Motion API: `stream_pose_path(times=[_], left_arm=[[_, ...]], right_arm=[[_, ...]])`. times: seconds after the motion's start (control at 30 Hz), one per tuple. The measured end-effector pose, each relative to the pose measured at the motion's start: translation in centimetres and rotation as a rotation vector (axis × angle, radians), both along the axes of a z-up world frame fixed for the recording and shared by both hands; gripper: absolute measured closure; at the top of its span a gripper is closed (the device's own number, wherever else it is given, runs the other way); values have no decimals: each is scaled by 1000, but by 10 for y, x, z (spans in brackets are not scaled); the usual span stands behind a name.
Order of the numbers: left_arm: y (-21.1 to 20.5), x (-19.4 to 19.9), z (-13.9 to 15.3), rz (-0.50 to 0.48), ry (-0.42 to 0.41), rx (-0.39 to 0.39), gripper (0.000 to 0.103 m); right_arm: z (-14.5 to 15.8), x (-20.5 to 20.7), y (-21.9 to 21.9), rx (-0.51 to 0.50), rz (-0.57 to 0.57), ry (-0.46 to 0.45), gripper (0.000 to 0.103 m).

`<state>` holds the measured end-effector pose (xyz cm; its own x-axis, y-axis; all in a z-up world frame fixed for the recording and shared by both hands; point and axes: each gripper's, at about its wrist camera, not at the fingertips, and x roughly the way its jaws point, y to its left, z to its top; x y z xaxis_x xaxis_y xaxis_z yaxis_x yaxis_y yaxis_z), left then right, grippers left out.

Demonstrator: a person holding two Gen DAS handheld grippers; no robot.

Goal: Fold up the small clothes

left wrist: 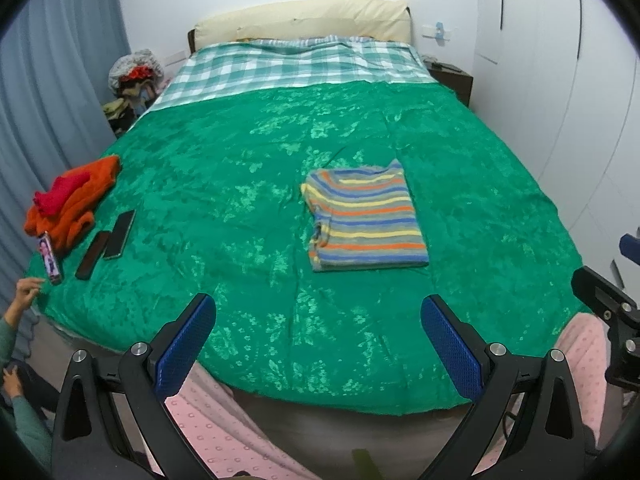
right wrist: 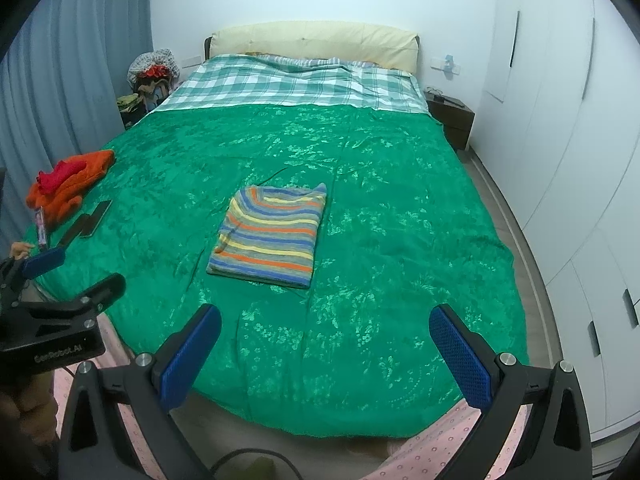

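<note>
A striped knitted garment (left wrist: 366, 218) lies folded into a flat rectangle on the green bedspread (left wrist: 240, 168); it also shows in the right wrist view (right wrist: 270, 236). My left gripper (left wrist: 318, 312) is open and empty, held back above the bed's near edge, well short of the garment. My right gripper (right wrist: 325, 320) is open and empty, also above the near edge. The left gripper shows at the left of the right wrist view (right wrist: 68, 276). An orange and red pile of clothes (left wrist: 70, 200) lies at the bed's left edge.
Three phones (left wrist: 108, 240) lie next to the orange pile. Another person's hand (left wrist: 26, 292) is at the bed's left side. A checked sheet (left wrist: 296, 64) and headboard are at the far end. White wardrobes (right wrist: 560, 140) stand on the right, a curtain on the left.
</note>
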<state>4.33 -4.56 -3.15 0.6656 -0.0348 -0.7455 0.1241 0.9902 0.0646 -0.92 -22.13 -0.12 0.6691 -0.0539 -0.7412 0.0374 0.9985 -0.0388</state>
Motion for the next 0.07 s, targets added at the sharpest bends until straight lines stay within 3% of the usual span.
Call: stream_pose_path(times=[0.07], left_arm=[[-1, -1, 2, 1, -12, 12, 0]], right_arm=[[0, 0, -1, 2, 0, 1, 1]])
